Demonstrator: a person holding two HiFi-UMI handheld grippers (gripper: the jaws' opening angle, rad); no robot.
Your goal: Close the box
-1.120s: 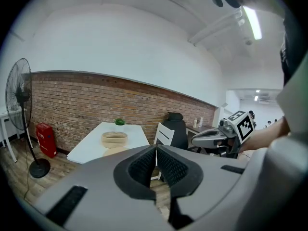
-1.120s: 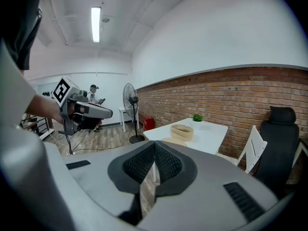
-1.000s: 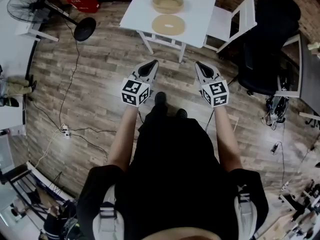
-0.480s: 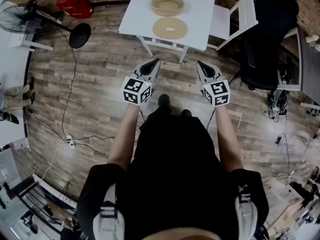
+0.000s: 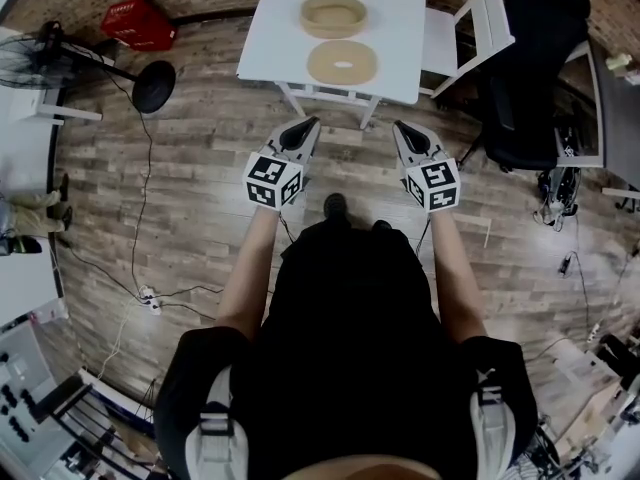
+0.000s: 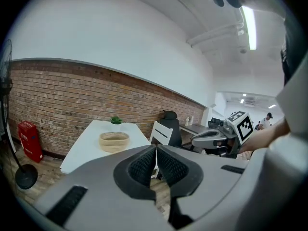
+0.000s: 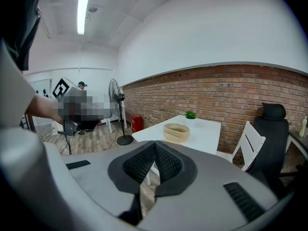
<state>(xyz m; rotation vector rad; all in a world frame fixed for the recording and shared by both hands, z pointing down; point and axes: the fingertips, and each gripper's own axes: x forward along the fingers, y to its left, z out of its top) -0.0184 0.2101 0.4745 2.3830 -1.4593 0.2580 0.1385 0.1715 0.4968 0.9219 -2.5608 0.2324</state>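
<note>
The floor (image 5: 200,168) is made of wooden planks. A white bench (image 5: 400,28) stands near a brick wall (image 6: 57,95), which is plain white higher up. A white chair (image 5: 470,28) and a black office chair (image 5: 540,58) stand at the bench's right side; a standing fan (image 5: 153,86) and a red case (image 5: 130,23) stand at its left. A tube lamp (image 6: 250,20) is lit on the ceiling.

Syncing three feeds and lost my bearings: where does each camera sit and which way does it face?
Head view: on the person's head, facing down at floor and table; shows arms, left gripper, right gripper.
Left gripper view: on that gripper, along its shut jaws toward the table; right gripper at right.
Right gripper view: likewise; a forearm at left.
Shared: table and round box.
</note>
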